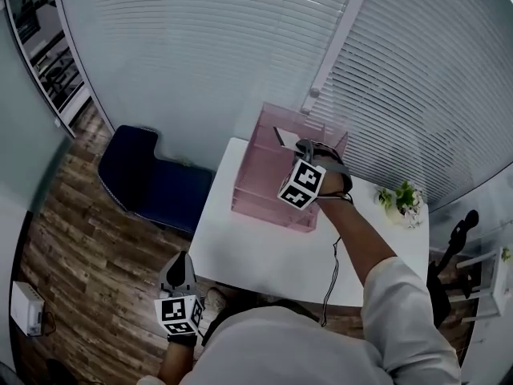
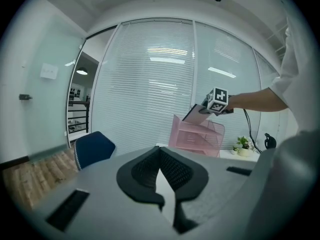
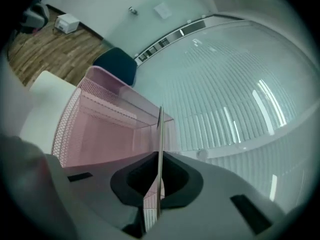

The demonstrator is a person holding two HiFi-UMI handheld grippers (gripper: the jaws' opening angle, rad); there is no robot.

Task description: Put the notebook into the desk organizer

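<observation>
White slatted blinds (image 1: 240, 46) close off the far side of the room, above a wood-plank floor (image 1: 88, 239) and a small white table (image 1: 264, 255). On the table's far left part stands the desk organizer (image 1: 264, 191), a pink mesh rack with stacked trays and an open top. A little potted plant (image 1: 403, 200) sits at the far right corner, and a dark blue chair (image 1: 148, 175) stands on the floor to the left of the table.

Thin and flat, the notebook (image 3: 160, 149) has a pale face and a dark edge. In the right gripper view it appears edge-on as a narrow upright strip. In the left gripper view it hangs tilted just over the organizer's top rim, at the far side of the rack. Whether its lower edge has entered the rack cannot be told.

The right tongs (image 1: 309, 152) are closed on the notebook's near end, pinching it between the pads. The right arm (image 1: 361, 243) reaches out over the table from a white sleeve, bare at the forearm.

The left tongs (image 1: 178, 275) are held low and close to the body, off the table's near left edge, jaws together with nothing between them.
</observation>
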